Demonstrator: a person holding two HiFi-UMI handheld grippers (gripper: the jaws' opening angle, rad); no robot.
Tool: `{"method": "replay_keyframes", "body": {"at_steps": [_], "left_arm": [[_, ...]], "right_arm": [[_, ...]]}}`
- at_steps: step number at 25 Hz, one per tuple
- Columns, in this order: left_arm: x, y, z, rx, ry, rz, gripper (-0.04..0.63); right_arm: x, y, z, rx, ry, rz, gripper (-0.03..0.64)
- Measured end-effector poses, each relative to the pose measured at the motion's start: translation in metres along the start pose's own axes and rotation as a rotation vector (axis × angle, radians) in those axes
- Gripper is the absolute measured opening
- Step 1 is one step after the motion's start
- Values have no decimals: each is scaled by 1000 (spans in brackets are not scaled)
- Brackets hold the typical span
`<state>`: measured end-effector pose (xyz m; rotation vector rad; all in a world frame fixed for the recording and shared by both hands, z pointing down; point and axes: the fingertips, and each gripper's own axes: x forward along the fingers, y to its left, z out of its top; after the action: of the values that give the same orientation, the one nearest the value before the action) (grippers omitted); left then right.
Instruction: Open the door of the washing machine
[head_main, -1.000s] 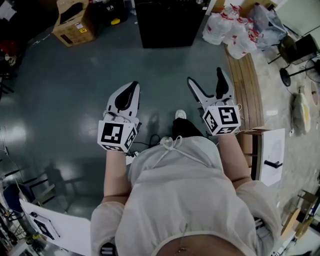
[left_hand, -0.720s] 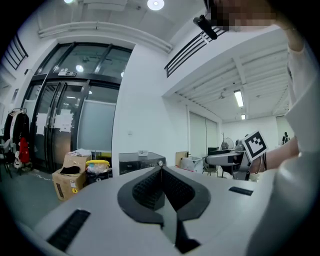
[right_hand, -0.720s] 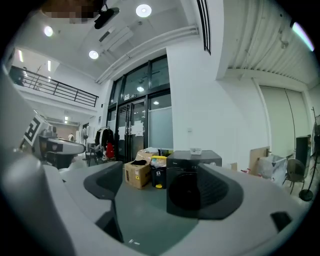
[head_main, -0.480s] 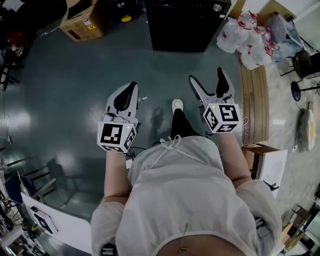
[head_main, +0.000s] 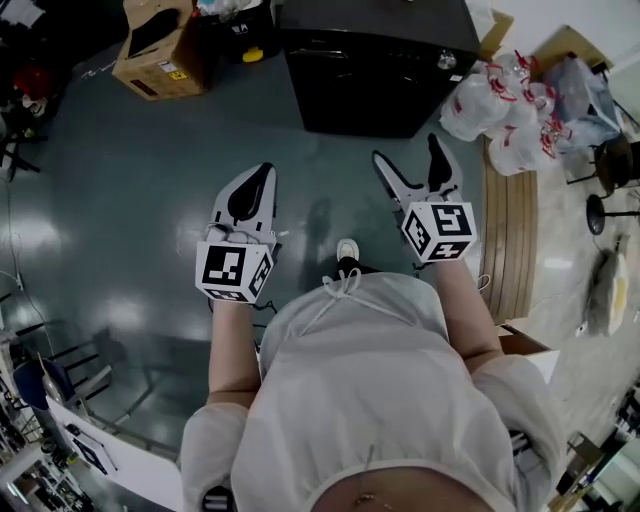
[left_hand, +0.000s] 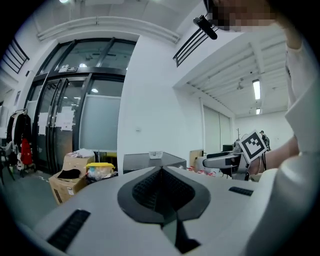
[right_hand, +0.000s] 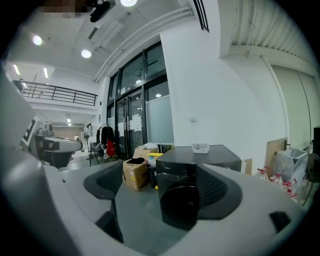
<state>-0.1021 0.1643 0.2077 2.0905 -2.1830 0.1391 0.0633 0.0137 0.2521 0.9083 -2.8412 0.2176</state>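
Black washing machine (head_main: 375, 70) stands on the floor ahead of you, door closed, well apart from both grippers. Your right gripper (head_main: 410, 155) — jaws wide, empty; your left gripper (head_main: 258, 175) — jaws pressed together, nothing between

Glossy black washing machine (head_main: 375, 70); shiny floor (head_main: 130, 180); cardboard box (head_main: 150, 75).

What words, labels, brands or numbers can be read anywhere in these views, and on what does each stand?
No text here can be read with confidence.
Washing machine: pale brand mark on its top panel, too small to read.
Cardboard box: yellow label, print too small.
Glass doors: paper sheets stuck on them, blurred.
White card on the machine's top: unreadable.
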Motion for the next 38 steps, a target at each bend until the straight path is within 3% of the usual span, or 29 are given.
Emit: {"method": "replay_keyframes", "body": {"at_steps": [10,17,22,28,38], "left_arm": [[99,43,-8,10,58,-14,21],[164,99,-19,-7,84,-117,21],[222,153,-21,3,100,-226,21],[280,215,-51,61,140,-327,21],[352,257,-115,44,237,-469,21]], "right_arm": [[108,-40,-10,-20,113,12,466],[182,-34,-33,25,197,-56,466],[243,-27,-57,111,273,-159,466],[316,-25,-99,225,370,-306,466],[393,-37,-211,429,592,-485,456]]}}
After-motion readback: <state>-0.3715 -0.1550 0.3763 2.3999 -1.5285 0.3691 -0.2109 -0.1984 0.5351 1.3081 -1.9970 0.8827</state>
